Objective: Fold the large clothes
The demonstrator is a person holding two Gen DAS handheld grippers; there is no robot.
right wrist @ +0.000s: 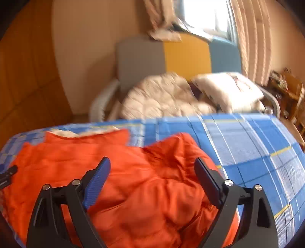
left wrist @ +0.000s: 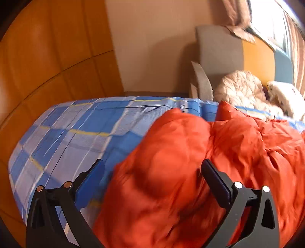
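A puffy orange jacket (left wrist: 190,162) lies crumpled on a bed with a blue plaid sheet (left wrist: 66,137). My left gripper (left wrist: 152,166) hovers open above the jacket's left part, its pads apart and nothing pinched. In the right wrist view the same orange jacket (right wrist: 143,181) spreads over the blue plaid sheet (right wrist: 257,152), with a pale lining showing at its far edge. My right gripper (right wrist: 152,164) stands open over a raised fold of the jacket, with no cloth gripped. Part of the other gripper (right wrist: 7,174) shows at the left edge.
Beyond the bed stands a chair with grey, yellow and blue back panels (right wrist: 171,57), piled with a beige quilt (right wrist: 162,97) and a white pillow (right wrist: 228,89). Orange wooden panelling (left wrist: 47,57) covers the left wall. A curtained window (right wrist: 205,17) is behind; wooden furniture (right wrist: 291,91) stands at right.
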